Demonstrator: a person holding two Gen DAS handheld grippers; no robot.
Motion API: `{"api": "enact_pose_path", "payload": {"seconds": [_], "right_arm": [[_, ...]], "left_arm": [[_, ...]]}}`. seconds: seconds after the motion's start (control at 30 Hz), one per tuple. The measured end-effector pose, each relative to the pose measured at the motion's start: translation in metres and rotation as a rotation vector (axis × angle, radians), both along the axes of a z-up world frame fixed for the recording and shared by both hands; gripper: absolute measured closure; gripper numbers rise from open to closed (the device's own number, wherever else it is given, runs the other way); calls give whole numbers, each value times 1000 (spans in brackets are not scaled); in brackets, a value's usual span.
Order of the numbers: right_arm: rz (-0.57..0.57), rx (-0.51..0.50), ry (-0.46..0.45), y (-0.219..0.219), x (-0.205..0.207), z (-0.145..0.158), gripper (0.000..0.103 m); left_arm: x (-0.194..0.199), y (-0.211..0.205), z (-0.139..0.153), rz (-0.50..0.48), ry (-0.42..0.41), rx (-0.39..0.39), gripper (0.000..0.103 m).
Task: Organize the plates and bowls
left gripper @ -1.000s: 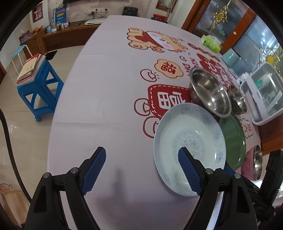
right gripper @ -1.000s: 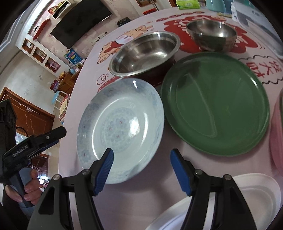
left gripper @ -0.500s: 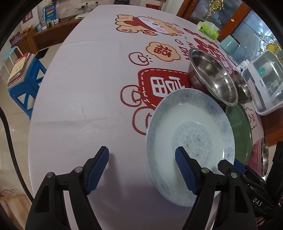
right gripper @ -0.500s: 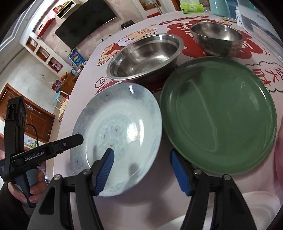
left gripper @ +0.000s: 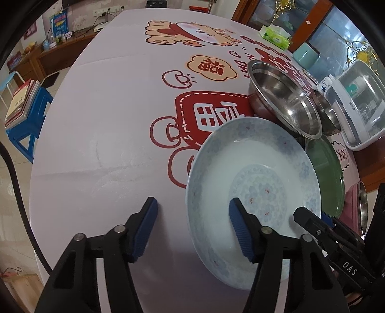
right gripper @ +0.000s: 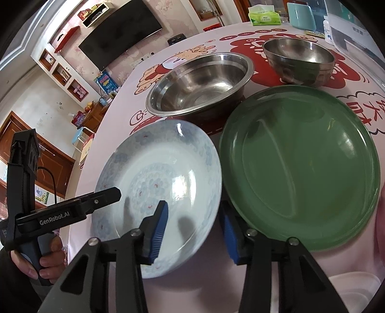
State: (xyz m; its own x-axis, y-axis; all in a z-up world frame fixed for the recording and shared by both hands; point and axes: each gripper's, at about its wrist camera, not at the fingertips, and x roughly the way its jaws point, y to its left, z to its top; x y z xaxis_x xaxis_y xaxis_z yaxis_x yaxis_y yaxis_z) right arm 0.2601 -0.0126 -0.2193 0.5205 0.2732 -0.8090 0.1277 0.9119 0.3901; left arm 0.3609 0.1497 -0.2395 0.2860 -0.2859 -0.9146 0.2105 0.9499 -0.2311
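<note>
A pale blue patterned plate [left gripper: 252, 183] lies on the table; it also shows in the right wrist view [right gripper: 158, 183]. My left gripper [left gripper: 192, 226] is open, its jaws straddling the plate's near left rim, one finger over the plate. My right gripper [right gripper: 192, 224] is open, straddling the plate's near right rim. A green plate [right gripper: 300, 173] lies right of it. A large steel bowl [right gripper: 199, 84] and a smaller steel bowl [right gripper: 298, 60] stand behind.
A white dish rack [left gripper: 356, 106] stands at the right table edge. A pink bowl [left gripper: 356, 207] sits beside the green plate [left gripper: 329, 173]. A white container [right gripper: 356, 291] is near my right gripper. A tissue box [right gripper: 264, 15] sits at the back.
Both grippers have moved in toward the blue plate, and each now straddles its rim from opposite sides. Both stay open.
</note>
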Motion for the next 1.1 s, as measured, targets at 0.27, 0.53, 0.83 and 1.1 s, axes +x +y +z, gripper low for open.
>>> {"api": "enact_pose_path", "payload": {"seconds": [0.27,0.53,0.83,1.1], "right_arm": [[-15,-7,-22,-7,-2,-3,80],[-31,-3,-19,-13,-7,-3,90],[-20,-7,-9,-11,-9,0,91],[4,-5,28,-2,-9,2,92]], "left_arm": [[-2,-9,0,-39,-24,26,53],[-5,-21,1,-79,-36,46,63],[-3,-8,1,-57,-24,27,76],[-13,3,3,-54,6,46,77]]}}
